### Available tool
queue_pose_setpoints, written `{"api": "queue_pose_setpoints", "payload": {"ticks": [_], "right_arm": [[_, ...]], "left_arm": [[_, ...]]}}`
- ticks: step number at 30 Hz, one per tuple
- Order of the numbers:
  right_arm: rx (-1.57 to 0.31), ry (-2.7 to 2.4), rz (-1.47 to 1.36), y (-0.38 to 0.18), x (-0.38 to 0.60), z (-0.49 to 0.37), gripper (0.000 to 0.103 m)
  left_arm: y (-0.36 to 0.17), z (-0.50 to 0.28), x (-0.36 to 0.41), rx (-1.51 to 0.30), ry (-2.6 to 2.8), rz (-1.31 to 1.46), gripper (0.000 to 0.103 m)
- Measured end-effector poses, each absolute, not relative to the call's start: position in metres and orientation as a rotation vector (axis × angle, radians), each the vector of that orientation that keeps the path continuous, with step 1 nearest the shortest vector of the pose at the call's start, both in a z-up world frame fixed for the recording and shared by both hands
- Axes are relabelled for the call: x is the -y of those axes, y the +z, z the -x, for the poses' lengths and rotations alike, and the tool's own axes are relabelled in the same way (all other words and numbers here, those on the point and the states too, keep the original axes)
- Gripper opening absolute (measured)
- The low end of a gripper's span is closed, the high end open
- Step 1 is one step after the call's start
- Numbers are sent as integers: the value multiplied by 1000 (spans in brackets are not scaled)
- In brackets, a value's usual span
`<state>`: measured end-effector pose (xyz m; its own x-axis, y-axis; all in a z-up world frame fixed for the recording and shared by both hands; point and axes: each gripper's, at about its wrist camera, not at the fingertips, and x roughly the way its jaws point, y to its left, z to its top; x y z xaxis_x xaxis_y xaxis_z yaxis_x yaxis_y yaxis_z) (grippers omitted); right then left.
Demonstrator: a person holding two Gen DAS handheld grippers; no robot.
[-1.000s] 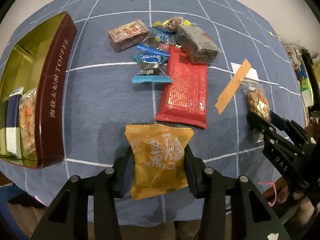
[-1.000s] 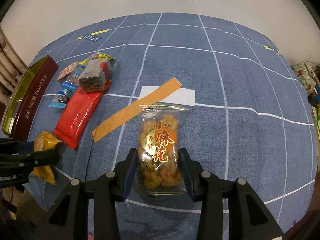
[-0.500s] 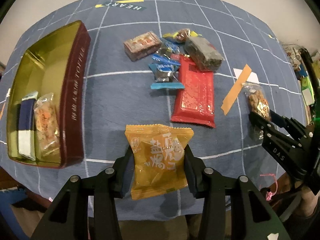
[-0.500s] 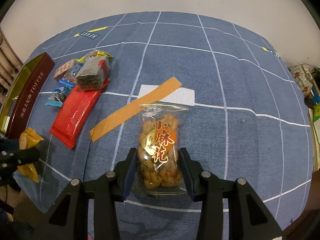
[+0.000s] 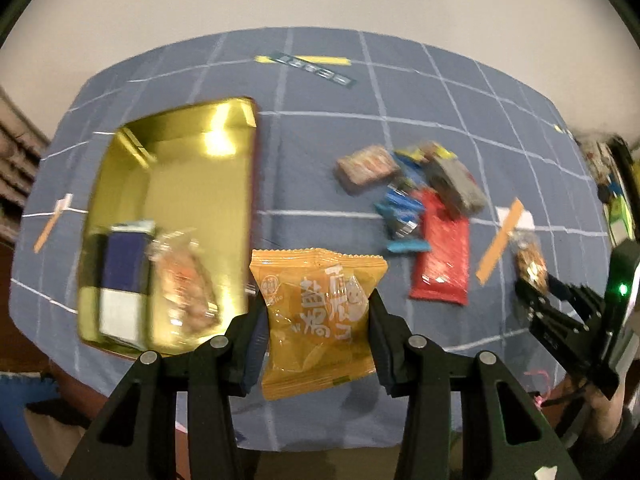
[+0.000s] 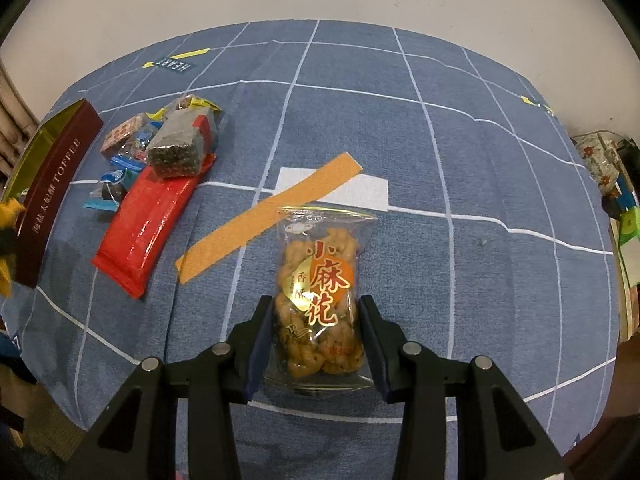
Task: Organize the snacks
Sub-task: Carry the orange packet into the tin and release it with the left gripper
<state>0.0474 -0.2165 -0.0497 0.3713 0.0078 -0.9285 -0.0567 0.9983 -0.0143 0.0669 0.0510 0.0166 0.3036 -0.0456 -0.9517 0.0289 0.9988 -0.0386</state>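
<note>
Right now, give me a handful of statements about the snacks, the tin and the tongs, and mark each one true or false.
1. The left tongs are closed on an orange snack packet. True.
2. The right tongs hold nothing. False: they grip a clear bag of fried dough twists.
3. The gold-lined toffee tin already holds two items at its near end. True: a blue and white packet and a clear wrapped snack.
4. The long red packet lies inside the tin. False: it lies on the blue checked cloth, outside the tin.
5. A dark seaweed-coloured block rests partly on the red packet. True.
</note>
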Motion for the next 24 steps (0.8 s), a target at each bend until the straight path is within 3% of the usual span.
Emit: {"api": "queue_pose_setpoints", "payload": {"ticks": [12,24], "right_arm": [[-1205,17,37,-49,216,-50,43],[-1225,1,28,-51,215,-54,43]], "left_arm": [[21,-83,-142,-1243,117,10,41],[-21,-81,-168,-1333,136,-93,42]]}}
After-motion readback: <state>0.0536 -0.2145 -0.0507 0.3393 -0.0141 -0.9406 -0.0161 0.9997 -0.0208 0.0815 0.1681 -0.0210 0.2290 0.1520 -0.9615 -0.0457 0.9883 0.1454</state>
